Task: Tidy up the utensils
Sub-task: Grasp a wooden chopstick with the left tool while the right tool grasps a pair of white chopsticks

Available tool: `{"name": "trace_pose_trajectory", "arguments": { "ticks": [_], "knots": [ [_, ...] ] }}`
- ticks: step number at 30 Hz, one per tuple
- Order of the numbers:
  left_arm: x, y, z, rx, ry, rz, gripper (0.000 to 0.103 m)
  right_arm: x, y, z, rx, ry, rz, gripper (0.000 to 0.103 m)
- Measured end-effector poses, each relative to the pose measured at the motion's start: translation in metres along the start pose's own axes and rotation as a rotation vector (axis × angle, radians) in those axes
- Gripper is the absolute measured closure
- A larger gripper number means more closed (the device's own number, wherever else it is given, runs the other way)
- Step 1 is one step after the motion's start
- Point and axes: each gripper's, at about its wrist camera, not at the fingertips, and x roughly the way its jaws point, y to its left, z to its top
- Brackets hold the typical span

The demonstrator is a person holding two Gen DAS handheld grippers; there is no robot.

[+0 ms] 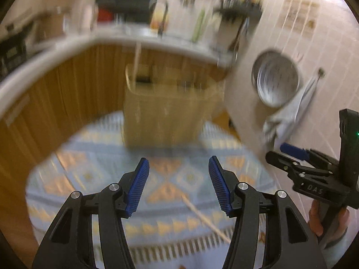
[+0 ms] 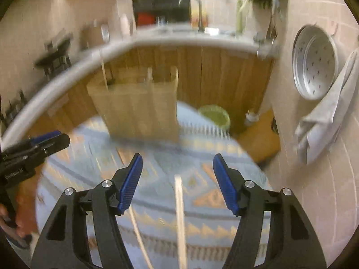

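Note:
A wooden utensil holder (image 1: 166, 109) stands upright on a patterned cloth (image 1: 101, 174), with one thin wooden stick (image 1: 136, 60) rising from its left compartment. It also shows in the right wrist view (image 2: 139, 109). My left gripper (image 1: 179, 185) is open and empty above the cloth, in front of the holder. My right gripper (image 2: 177, 182) is open and empty. Two wooden utensils lie on the cloth under it: one straight ahead (image 2: 180, 219) and one to the left (image 2: 140, 242). One wooden utensil (image 1: 206, 222) also lies below the left gripper. Both views are blurred.
A white counter edge (image 1: 56, 51) with wooden cabinet fronts runs behind the holder. A metal colander (image 2: 314, 62) and a grey towel (image 2: 325, 121) hang on the tiled wall at right. A green bowl (image 2: 215, 114) sits behind the cloth. The right gripper (image 1: 291, 154) shows at the left view's right edge.

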Motion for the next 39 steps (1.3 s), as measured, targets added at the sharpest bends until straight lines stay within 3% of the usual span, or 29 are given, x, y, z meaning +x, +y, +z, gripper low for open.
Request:
{"name": "trace_pose_trajectory", "arguments": {
  "ticks": [4, 8, 13, 16, 21, 29, 34, 36, 38, 39],
  "knots": [
    [0.030, 0.006, -0.024, -0.049, 0.130, -0.009, 0.051, 0.025, 0.007, -0.028, -0.085, 0.108, -0.011, 0.041],
    [0.057, 0.015, -0.044, -0.139, 0.249, -0.055, 0.051, 0.047, 0.011, -0.045, -0.109, 0.204, 0.035, 0.041],
    [0.071, 0.019, -0.060, -0.184, 0.298, -0.074, 0.053, 0.072, -0.001, -0.062, -0.052, 0.315, 0.124, 0.042],
    [0.076, 0.014, -0.060, -0.190, 0.309, -0.078, 0.053, 0.082, -0.012, -0.067, 0.008, 0.357, 0.176, 0.051],
    [0.092, -0.010, -0.061, -0.141, 0.321, -0.024, 0.053, 0.081, -0.014, -0.078, -0.010, 0.335, 0.167, 0.061],
    [0.104, -0.051, -0.071, 0.034, 0.277, 0.167, 0.054, 0.071, -0.009, -0.090, -0.102, 0.289, 0.097, 0.070],
    [0.114, -0.068, -0.076, 0.142, 0.288, 0.259, 0.054, 0.067, -0.009, -0.094, -0.108, 0.277, 0.111, 0.077],
    [0.119, -0.078, -0.079, 0.215, 0.298, 0.304, 0.061, 0.068, -0.009, -0.094, -0.108, 0.279, 0.114, 0.080],
    [0.122, -0.082, -0.076, 0.236, 0.311, 0.296, 0.063, 0.068, -0.011, -0.093, -0.093, 0.288, 0.134, 0.086],
    [0.122, -0.081, -0.075, 0.236, 0.315, 0.291, 0.070, 0.069, -0.011, -0.092, -0.089, 0.290, 0.134, 0.088]
  ]
}}
